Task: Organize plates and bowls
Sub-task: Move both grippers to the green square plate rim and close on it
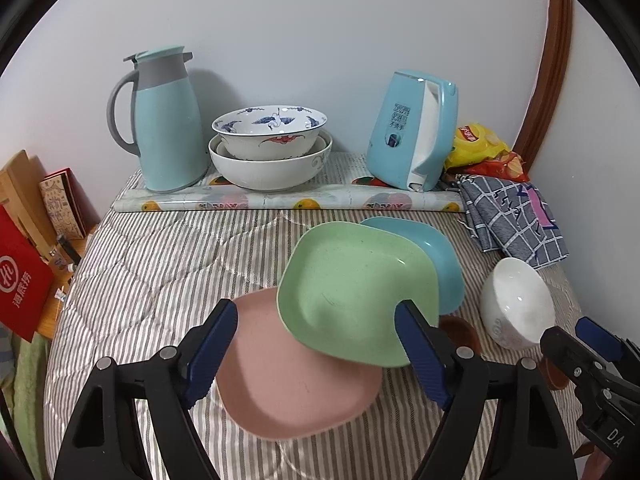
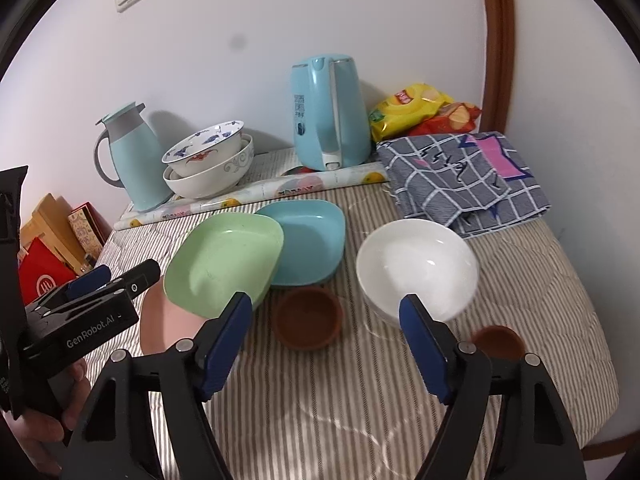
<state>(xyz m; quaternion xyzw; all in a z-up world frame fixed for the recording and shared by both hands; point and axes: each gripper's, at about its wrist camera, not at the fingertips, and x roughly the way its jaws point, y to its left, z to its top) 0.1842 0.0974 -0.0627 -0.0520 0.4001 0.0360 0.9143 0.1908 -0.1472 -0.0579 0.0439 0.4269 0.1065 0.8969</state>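
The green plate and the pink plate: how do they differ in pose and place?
The green plate sits tilted, one edge resting on the pink plate, the other overlapping the blue plate. The pink plate lies flat on the striped cloth, lowest and nearest the camera. Both are rounded-square, shallow and empty.
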